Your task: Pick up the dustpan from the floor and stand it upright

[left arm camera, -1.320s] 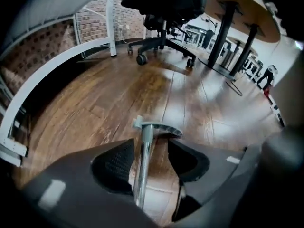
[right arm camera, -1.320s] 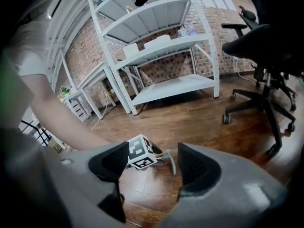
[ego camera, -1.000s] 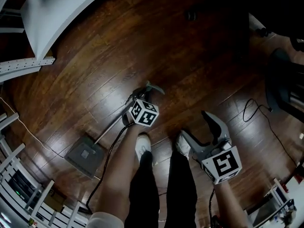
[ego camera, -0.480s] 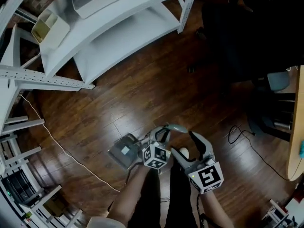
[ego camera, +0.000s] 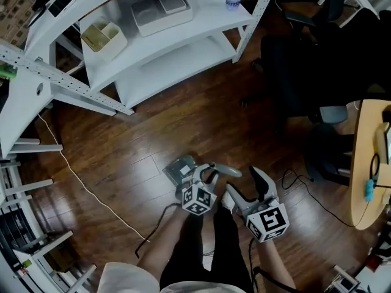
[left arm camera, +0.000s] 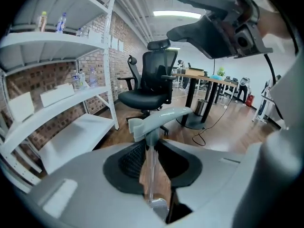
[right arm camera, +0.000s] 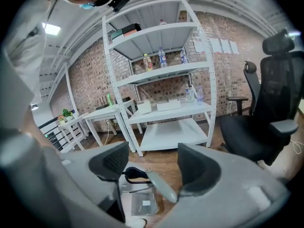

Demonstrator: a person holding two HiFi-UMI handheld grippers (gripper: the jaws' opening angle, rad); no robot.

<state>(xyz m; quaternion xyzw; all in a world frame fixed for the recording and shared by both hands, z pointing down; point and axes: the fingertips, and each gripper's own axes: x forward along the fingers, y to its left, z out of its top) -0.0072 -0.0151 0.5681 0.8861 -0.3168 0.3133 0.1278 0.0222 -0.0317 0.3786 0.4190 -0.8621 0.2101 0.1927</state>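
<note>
The dustpan hangs upright from my left gripper (ego camera: pixel 204 176), grey pan (ego camera: pixel 181 170) lowest, just in front of the person's shoes. Whether the pan touches the floor I cannot tell. In the left gripper view the jaws (left arm camera: pixel 152 158) are shut on the dustpan's thin metal rod (left arm camera: pixel 151 175), with its grey grip (left arm camera: pixel 159 120) sticking out above them. My right gripper (ego camera: pixel 245 187) is close to the right of the left one, open and empty. Between its pads (right arm camera: pixel 152 167) in the right gripper view I see the grey grip (right arm camera: pixel 161 188) and the pan (right arm camera: pixel 142 204) below.
A white shelf unit (ego camera: pixel 153 47) with bins and bottles stands ahead on the dark wood floor. A black office chair (ego camera: pixel 293 60) is at the upper right, a wooden desk (ego camera: pixel 366 163) at the right edge. A white cable (ego camera: pixel 85 185) and a black cable (ego camera: pixel 311 191) lie on the floor.
Both grippers have risen a long way. The dustpan, which lay out to the left on the floor, has swung upright under the left gripper. The head view now takes in the shelves.
</note>
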